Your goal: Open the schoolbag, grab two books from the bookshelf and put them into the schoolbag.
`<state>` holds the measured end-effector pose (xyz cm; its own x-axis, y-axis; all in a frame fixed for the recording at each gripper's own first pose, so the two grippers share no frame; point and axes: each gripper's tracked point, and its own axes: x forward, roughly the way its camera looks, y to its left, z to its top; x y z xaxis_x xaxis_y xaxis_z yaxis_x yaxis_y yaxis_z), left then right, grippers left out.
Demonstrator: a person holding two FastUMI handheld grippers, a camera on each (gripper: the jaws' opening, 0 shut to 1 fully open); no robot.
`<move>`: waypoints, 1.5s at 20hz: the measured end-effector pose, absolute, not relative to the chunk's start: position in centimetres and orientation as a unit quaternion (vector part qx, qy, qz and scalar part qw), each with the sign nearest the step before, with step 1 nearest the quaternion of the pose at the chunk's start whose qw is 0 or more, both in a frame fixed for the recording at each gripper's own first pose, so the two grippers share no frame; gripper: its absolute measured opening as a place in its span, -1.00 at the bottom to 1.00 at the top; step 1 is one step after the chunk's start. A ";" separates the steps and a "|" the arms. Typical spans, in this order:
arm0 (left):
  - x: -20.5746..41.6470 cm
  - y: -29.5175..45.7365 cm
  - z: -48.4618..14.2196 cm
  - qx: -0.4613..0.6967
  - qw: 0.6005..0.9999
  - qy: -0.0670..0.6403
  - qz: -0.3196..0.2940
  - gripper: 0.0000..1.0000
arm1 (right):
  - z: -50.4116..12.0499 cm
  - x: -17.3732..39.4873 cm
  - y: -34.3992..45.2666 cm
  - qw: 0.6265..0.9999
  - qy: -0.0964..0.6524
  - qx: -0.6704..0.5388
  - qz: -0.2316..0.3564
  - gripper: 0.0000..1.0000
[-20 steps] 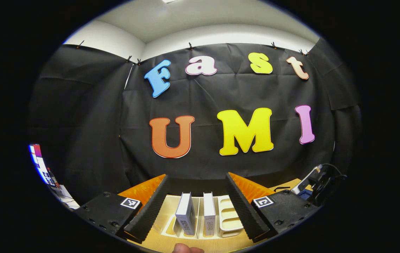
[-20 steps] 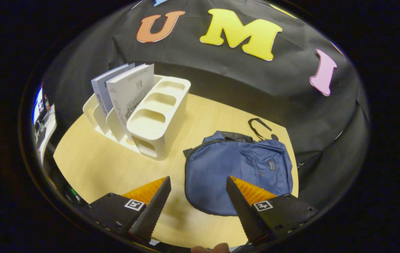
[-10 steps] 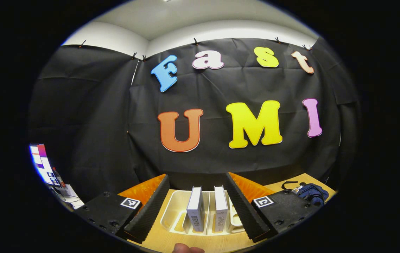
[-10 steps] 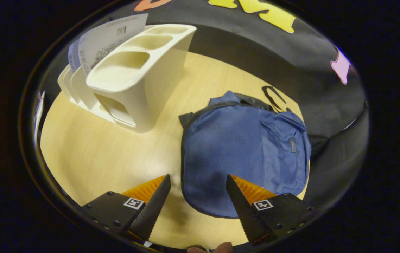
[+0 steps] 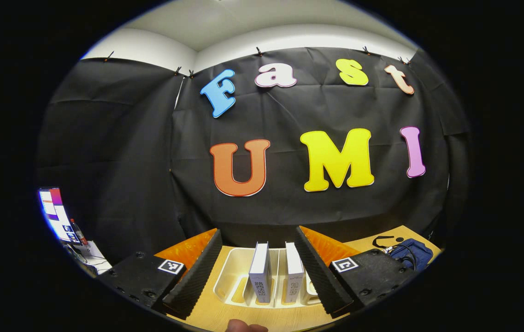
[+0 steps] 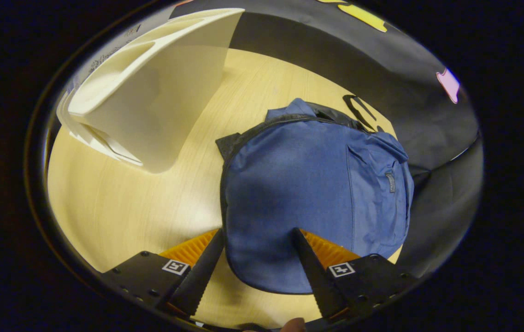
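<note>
Right now my right gripper (image 6: 255, 272) hangs low over the near end of the schoolbag (image 6: 308, 193), its fingers spread apart and holding nothing, the blue cloth showing between them. The bag lies flat on the worktop (image 6: 123, 207), closed as far as I can see, with its zip line running along the dark edge on the far and left side and a small front pocket toward the right. It looks limp and light: thin fabric that I expect will bunch and slide on the smooth wood rather than hold its shape. I cannot make out the zip pull, so I judge the best hold is somewhere on that dark zip edge, with the cloth pinned so the bag does not drag along.

My left gripper (image 5: 259, 272) is also open and empty, aimed at the white bookshelf (image 5: 234, 281), where two books (image 5: 260, 272) stand upright side by side in its slots, spines toward me. They look stiff and slim, with smooth covers that may slip. I would pinch one across its thickness near the top, clear of its neighbour.
</note>
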<state>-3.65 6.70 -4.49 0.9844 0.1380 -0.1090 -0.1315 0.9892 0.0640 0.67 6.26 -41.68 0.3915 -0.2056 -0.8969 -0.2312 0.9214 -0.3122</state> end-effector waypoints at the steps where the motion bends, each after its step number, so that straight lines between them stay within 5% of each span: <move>1: -3.6 6.7 -4.6 0.028 0.996 0.058 0.068 1.00 | -41.7 0.7 6.1 0.809 0.552 -0.202 0.006 0.99; 6: -3.4 6.9 -4.9 0.025 0.995 0.064 0.069 1.00 | -41.2 0.5 6.6 0.809 0.558 -0.184 0.017 0.27; 9: -3.2 6.7 -4.9 0.025 0.995 0.065 0.066 1.00 | -40.4 0.4 6.5 0.813 0.554 -0.178 0.011 -0.64; 11: -3.2 6.5 -5.0 0.022 0.996 0.065 0.063 1.00 | -40.0 0.4 6.4 0.816 0.553 -0.167 0.016 -0.93; 30: 2.3 4.5 -8.8 -0.004 0.986 0.164 -0.003 1.00 | -24.1 1.1 -0.9 0.860 0.478 -0.160 0.072 -1.00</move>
